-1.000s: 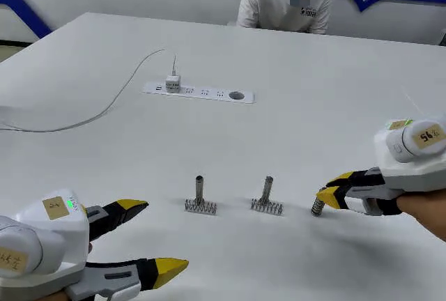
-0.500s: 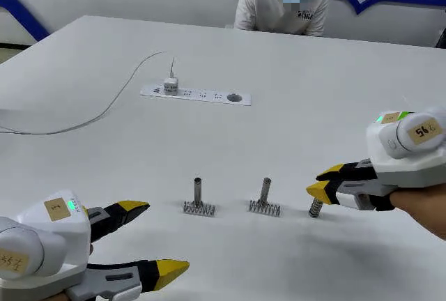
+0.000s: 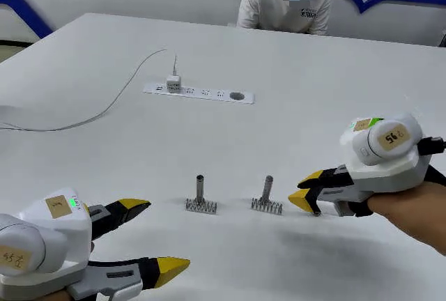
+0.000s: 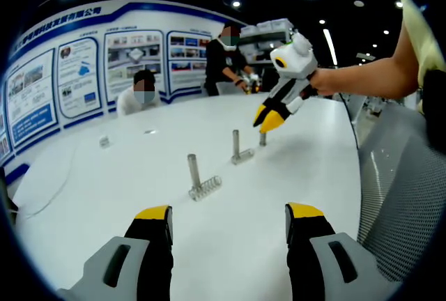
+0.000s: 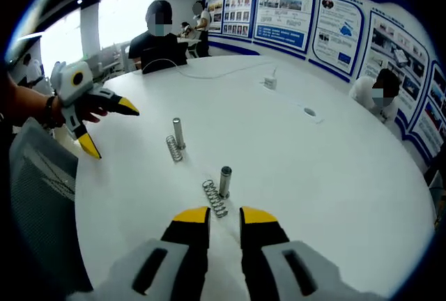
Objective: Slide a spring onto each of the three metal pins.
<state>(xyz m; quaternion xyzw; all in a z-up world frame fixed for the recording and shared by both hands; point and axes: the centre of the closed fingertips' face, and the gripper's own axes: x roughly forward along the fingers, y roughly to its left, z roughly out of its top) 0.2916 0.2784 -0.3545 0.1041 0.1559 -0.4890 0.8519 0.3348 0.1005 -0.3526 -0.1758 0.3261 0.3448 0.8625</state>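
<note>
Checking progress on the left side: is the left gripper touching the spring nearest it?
Apart. The left gripper view shows bare table between the left gripper and the spring.

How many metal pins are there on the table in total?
3: the left pin, the middle pin, and a third pin at the right tool's tips.

A metal pin (image 3: 200,186) and a second pin (image 3: 267,187) stand upright on the table (image 3: 279,78), a spring (image 3: 201,206) lying at each base. The right gripper (image 3: 304,189), jaws slightly parted, sits beside the second pin. The left gripper (image 3: 155,237) gapes wide.
</note>
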